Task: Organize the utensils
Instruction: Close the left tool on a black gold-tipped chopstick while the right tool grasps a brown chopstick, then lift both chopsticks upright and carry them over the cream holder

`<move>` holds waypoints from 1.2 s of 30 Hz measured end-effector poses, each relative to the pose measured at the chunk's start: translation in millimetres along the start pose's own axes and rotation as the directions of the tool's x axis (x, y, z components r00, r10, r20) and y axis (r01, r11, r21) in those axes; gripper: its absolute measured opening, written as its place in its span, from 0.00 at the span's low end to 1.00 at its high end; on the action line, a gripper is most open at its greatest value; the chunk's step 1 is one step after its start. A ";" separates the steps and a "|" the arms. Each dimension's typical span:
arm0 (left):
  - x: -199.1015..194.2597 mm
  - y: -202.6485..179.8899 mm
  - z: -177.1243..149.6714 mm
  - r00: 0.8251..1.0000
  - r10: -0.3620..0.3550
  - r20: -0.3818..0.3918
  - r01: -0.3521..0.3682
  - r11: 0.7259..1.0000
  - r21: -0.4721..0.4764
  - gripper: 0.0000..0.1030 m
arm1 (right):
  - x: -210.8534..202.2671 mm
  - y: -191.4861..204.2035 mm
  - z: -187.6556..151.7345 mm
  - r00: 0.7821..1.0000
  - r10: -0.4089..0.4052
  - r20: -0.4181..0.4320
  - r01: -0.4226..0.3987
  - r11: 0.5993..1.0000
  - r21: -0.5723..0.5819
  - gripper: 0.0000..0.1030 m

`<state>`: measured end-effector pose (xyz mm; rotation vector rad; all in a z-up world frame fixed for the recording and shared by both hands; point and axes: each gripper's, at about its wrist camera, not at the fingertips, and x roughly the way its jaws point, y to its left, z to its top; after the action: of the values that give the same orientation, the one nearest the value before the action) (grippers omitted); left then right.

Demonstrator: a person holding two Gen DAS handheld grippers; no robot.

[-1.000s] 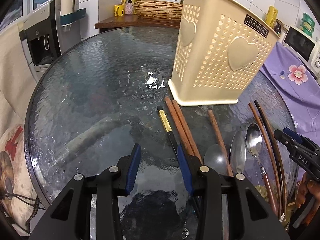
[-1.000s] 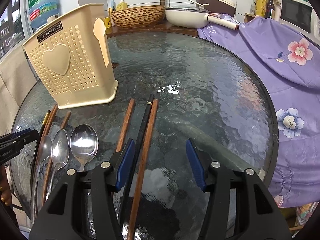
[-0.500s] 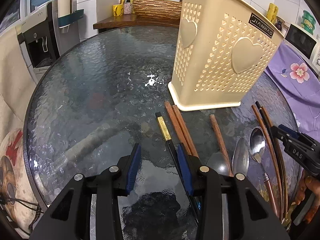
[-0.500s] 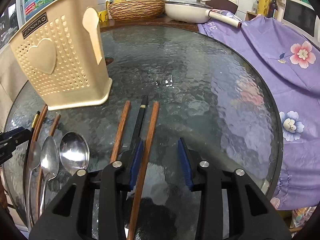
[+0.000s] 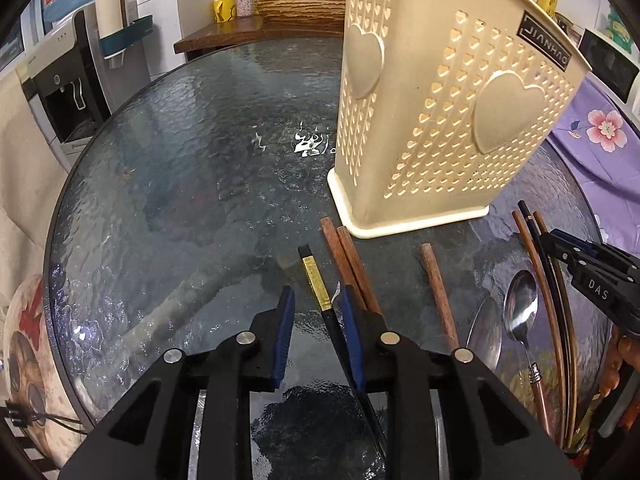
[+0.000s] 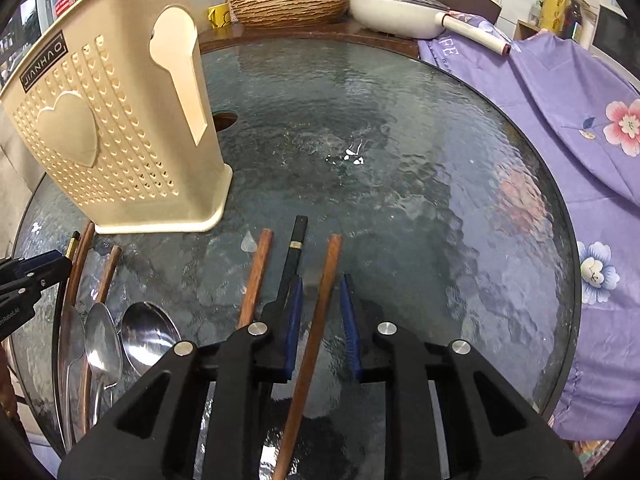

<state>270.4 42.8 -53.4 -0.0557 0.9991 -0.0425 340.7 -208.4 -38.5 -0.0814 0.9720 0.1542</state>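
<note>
A cream perforated utensil holder (image 5: 448, 120) stands on the glass table (image 5: 192, 184); it also shows in the right wrist view (image 6: 116, 136). My left gripper (image 5: 316, 304) is open around a black chopstick with a gold band (image 5: 318, 284), low over the table. Brown chopsticks (image 5: 352, 264) lie just to its right. My right gripper (image 6: 320, 292) is open around a brown chopstick (image 6: 320, 312), with a black chopstick (image 6: 294, 252) touching its left finger. Spoons (image 6: 104, 344) lie at the left.
A purple floral cloth (image 6: 580, 128) drapes the table's right side. A wicker basket (image 6: 288, 2) and a white pan (image 6: 400, 12) sit on the counter behind. A water dispenser (image 5: 60, 84) stands at the left. More chopsticks (image 5: 544, 280) lie by the table edge.
Both grippers moved forward and lower toward the chopsticks. The right gripper's jaws narrowed and now straddle the brown chopstick; the left gripper now straddles the black gold-banded one.
</note>
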 end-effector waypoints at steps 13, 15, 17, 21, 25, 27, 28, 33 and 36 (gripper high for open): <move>2.2 -6.8 -1.5 1.000 0.023 0.015 -0.023 1.000 -0.017 0.09 | 6.5 4.3 8.4 1.000 -0.012 0.009 0.012 1.000 0.002 0.10; 2.1 -8.0 -2.4 1.000 0.022 0.016 -0.022 1.000 -0.021 0.08 | 6.4 5.6 7.5 1.000 -0.011 0.011 0.011 1.000 0.000 0.10; 2.4 -7.4 -2.2 1.000 0.015 0.016 -0.015 0.999 -0.028 0.07 | 6.8 5.4 7.5 1.000 -0.006 0.015 0.006 1.000 0.000 0.10; 3.4 -5.4 -0.7 1.000 0.010 0.022 -0.009 0.999 -0.038 0.07 | 6.8 5.1 6.2 1.000 0.001 0.026 -0.001 1.000 0.004 0.09; 4.1 -3.4 0.8 1.000 0.004 0.025 -0.003 0.999 -0.045 0.07 | 7.7 5.2 9.5 0.999 0.015 0.030 -0.015 1.000 0.002 0.08; 4.7 0.5 2.1 1.000 -0.011 0.027 0.012 0.998 -0.059 0.07 | 5.9 4.6 11.5 0.999 0.014 0.044 -0.014 1.000 -0.001 0.08; 4.9 1.9 2.6 1.000 -0.015 0.027 0.017 0.998 -0.063 0.07 | 4.0 4.1 12.3 0.998 0.015 0.053 -0.015 1.000 0.001 0.08; -5.0 10.9 5.8 0.997 -0.046 0.063 0.051 0.995 -0.086 0.07 | -7.0 -2.2 16.5 0.993 0.063 0.099 -0.065 0.998 0.021 0.07; -20.3 12.2 8.9 0.992 -0.059 0.108 0.068 0.994 -0.084 0.07 | -19.3 -9.5 20.8 0.985 0.103 0.142 -0.111 0.993 0.050 0.07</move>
<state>267.1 56.4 -32.4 -0.1683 0.8930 -0.0536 348.6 -216.7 -10.8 0.0344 0.8414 0.2274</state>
